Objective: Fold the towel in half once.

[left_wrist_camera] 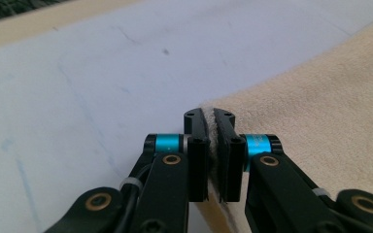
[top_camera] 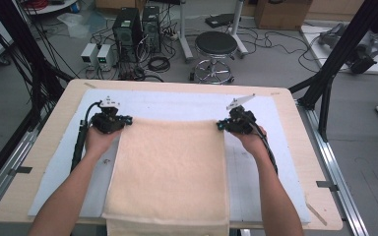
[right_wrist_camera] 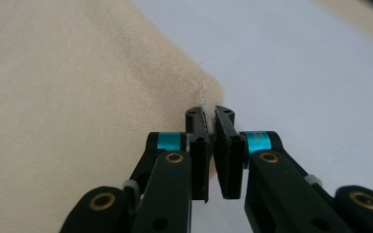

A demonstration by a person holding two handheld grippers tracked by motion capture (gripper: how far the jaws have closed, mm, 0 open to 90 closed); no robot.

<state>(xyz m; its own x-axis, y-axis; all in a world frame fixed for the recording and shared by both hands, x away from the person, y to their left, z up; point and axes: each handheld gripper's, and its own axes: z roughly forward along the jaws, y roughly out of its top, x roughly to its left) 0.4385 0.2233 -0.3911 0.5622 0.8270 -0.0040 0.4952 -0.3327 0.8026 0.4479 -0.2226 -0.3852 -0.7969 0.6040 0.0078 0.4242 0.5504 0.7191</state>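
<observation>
My forearms come up from the bottom edge of the high view, one on each side of the towel [top_camera: 170,169], a cream rectangle that fills the lower middle of the frame and hangs a little over the near edge of the table [top_camera: 300,147]. It lies flat on a pale blue-white mat [top_camera: 256,162] that covers most of the tabletop.

My left gripper [top_camera: 128,120] sits left of centre in the high view, at the towel's far left corner. In the left gripper view, that same left gripper [left_wrist_camera: 212,119] has its jaws drawn narrow, with the towel's [left_wrist_camera: 320,126] corner edge pinched between them; the fuzzy hem shows in the thin gap between the black pads. The cloth spreads to the right of the frame and the mat [left_wrist_camera: 102,97] takes the left and top.

My right gripper [top_camera: 220,125] is right of centre in the high view, at the towel's far right corner. In the right gripper view, the right gripper [right_wrist_camera: 210,112] is also closed narrow, and a thin white fringe of the towel's [right_wrist_camera: 77,97] corner stands between the pad tips. Here the cloth fills the left of the frame, and the mat [right_wrist_camera: 296,73] fills the right.

Beyond the table, at the top of the high view, a round black stool [top_camera: 215,45] stands on the floor, with two computer towers [top_camera: 137,29] to its left.
</observation>
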